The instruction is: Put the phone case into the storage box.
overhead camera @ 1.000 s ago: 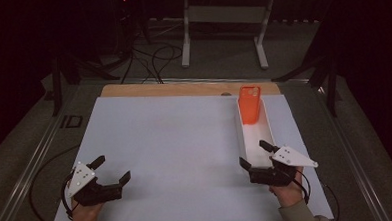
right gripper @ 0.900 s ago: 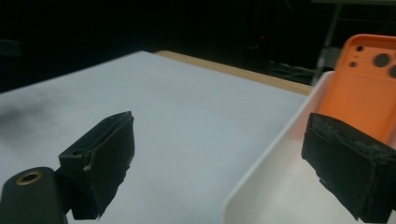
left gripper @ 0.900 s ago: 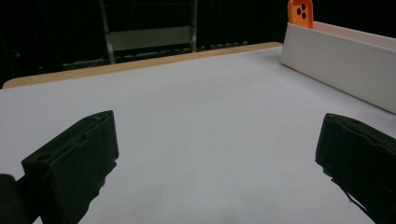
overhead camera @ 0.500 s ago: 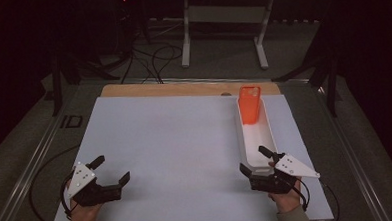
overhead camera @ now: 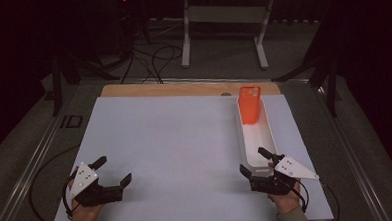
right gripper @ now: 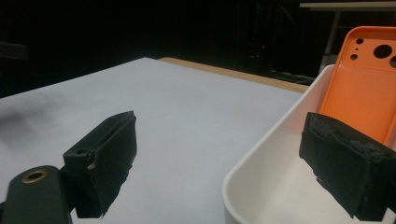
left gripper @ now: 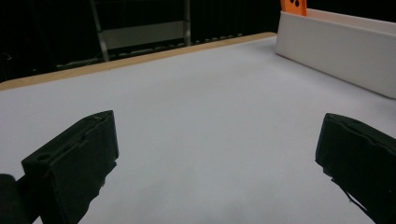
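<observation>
An orange phone case (overhead camera: 249, 103) (right gripper: 362, 95) stands upright at the far end of a long white tray (overhead camera: 258, 148) (right gripper: 261, 163) on the right of the white mat. Its top corner (left gripper: 294, 5) peeks over the tray wall (left gripper: 336, 46) in the left gripper view. My right gripper (overhead camera: 256, 163) (right gripper: 224, 168) is open at the tray's near end, one jaw over the tray and one outside it. My left gripper (overhead camera: 111, 170) (left gripper: 219, 168) is open near the mat's front left, with nothing between its jaws.
The white mat (overhead camera: 175, 141) covers a wooden tabletop whose edge (overhead camera: 183, 88) shows at the back. A metal stand (overhead camera: 225, 19) and cables (overhead camera: 146, 57) lie on the dark floor beyond. A metal rail (overhead camera: 31, 162) runs along the table's left side.
The right gripper has drawn back slightly toward the table's near edge. The left gripper, tray and case have not moved.
</observation>
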The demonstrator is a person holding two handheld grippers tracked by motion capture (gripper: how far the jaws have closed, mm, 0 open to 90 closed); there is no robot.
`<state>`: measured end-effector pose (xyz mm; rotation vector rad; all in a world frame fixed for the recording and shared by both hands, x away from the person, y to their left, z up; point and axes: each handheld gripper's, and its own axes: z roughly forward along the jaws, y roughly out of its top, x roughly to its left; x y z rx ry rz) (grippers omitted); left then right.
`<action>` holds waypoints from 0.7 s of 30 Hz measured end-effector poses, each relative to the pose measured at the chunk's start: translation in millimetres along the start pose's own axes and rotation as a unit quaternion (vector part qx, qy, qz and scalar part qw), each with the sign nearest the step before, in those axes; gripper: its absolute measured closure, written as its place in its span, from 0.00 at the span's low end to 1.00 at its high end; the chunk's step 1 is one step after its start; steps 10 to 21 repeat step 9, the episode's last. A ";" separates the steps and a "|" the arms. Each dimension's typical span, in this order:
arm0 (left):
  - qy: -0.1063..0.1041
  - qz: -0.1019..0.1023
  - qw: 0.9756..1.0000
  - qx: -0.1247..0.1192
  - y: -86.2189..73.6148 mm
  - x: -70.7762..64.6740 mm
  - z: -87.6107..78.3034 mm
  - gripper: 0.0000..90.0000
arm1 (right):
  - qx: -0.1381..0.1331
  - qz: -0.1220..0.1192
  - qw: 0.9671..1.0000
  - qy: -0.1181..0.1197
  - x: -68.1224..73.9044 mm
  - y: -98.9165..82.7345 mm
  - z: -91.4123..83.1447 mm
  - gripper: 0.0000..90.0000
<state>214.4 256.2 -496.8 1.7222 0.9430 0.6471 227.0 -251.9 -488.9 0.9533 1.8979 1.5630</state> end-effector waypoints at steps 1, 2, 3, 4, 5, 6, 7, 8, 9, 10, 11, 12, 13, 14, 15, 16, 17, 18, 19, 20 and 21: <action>0.000 0.000 1.000 0.000 0.0 0.0 0.0 0.00 | 0.000 0.001 1.000 0.001 -0.1 0.0 0.2 0.12; 0.001 0.001 1.000 0.001 0.0 -0.3 0.7 0.00 | 0.000 0.001 1.000 0.004 -0.9 -0.2 0.3 0.12; 0.001 0.001 1.000 0.001 0.0 -0.3 0.7 0.00 | 0.000 0.001 1.000 0.004 -0.9 -0.2 0.3 0.12; 0.002 0.001 1.000 0.004 -0.2 -0.6 1.7 0.00 | 0.002 0.002 1.000 0.005 -2.4 -1.0 0.4 0.12; 0.002 0.002 1.000 0.005 -0.4 -0.8 1.9 0.00 | 0.003 0.004 1.000 0.004 -3.3 -1.3 0.6 0.12; 0.002 0.002 1.000 0.006 -0.5 -1.1 2.1 0.00 | 0.005 0.007 1.000 0.003 -3.8 -1.3 0.6 0.12; 0.003 0.002 1.000 0.006 -0.4 -1.3 2.3 0.00 | 0.007 0.010 1.000 0.003 -4.0 -1.0 0.6 0.12; 0.005 0.001 1.000 0.005 -0.2 -1.5 2.8 0.00 | 0.009 0.011 1.000 0.000 -3.9 -0.4 0.7 0.11; 0.005 0.001 1.000 0.005 -0.2 -1.5 2.8 0.00 | 0.009 0.011 1.000 0.000 -3.9 -0.4 0.7 0.11; 0.005 0.001 1.000 0.005 -0.2 -1.5 2.8 0.00 | 0.009 0.011 1.000 0.000 -3.9 -0.4 0.7 0.11; 0.005 0.001 1.000 0.005 -0.2 -1.5 2.8 0.00 | 0.009 0.011 1.000 0.000 -3.9 -0.4 0.7 0.11; 0.005 0.001 1.000 0.005 -0.2 -1.5 2.8 0.00 | 0.009 0.011 1.000 0.000 -3.9 -0.4 0.7 0.11; 0.005 0.001 1.000 0.005 -0.2 -1.5 2.8 0.00 | 0.009 0.011 1.000 0.000 -3.9 -0.4 0.7 0.11; 0.005 0.001 1.000 0.005 -0.2 -1.5 2.8 0.00 | 0.009 0.011 1.000 0.000 -3.9 -0.4 0.7 0.11; 0.005 0.001 1.000 0.005 -0.2 -1.5 2.8 0.00 | 0.009 0.011 1.000 0.000 -3.9 -0.4 0.7 0.11; 0.005 0.001 1.000 0.005 -0.2 -1.5 2.8 0.00 | 0.009 0.011 1.000 0.000 -3.9 -0.4 0.7 0.11; 0.005 0.001 1.000 0.005 -0.2 -1.5 2.8 0.00 | 0.009 0.011 1.000 0.000 -3.9 -0.4 0.7 0.11; 0.005 0.001 1.000 0.005 -0.2 -1.5 2.8 0.00 | 0.009 0.011 1.000 0.000 -3.9 -0.4 0.7 0.11; 0.005 0.001 1.000 0.005 -0.2 -1.5 2.8 0.00 | 0.009 0.011 1.000 0.000 -3.9 -0.4 0.7 0.11; 0.005 0.001 1.000 0.005 -0.2 -1.5 2.8 0.00 | 0.009 0.011 1.000 0.000 -3.9 -0.4 0.7 0.11; 0.005 0.001 1.000 0.005 -0.2 -1.5 2.8 0.00 | 0.009 0.011 1.000 0.000 -3.9 -0.4 0.7 0.11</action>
